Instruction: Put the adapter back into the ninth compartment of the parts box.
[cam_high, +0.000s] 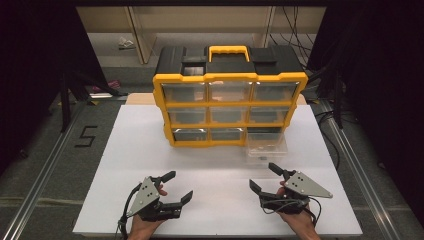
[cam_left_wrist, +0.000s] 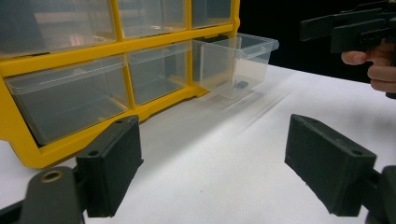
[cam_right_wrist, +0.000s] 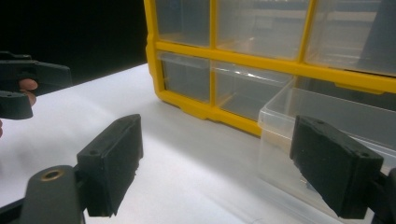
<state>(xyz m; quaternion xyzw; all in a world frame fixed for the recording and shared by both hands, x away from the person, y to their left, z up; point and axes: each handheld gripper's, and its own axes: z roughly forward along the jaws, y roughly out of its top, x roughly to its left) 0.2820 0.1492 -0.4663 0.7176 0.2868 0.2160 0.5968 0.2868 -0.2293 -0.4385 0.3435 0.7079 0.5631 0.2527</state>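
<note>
A yellow and black drawer cabinet (cam_high: 229, 102) with clear drawers stands at the back of the white table. Its bottom right drawer (cam_high: 266, 145) is pulled far out onto the table; a small dark item (cam_left_wrist: 242, 84) lies inside it. My left gripper (cam_high: 179, 186) rests open near the front left, jaws wide apart and empty. My right gripper (cam_high: 265, 176) is open at the front right, just in front of the pulled-out drawer (cam_right_wrist: 327, 121), holding nothing. The cabinet (cam_left_wrist: 93, 70) fills the upper left of the left gripper view.
The white table board (cam_high: 130, 165) ends close behind the hands. Metal rails (cam_high: 45, 165) run along both sides of the floor, with a "5" marked (cam_high: 86, 136) at the left. Cables (cam_high: 325, 80) hang at the back right.
</note>
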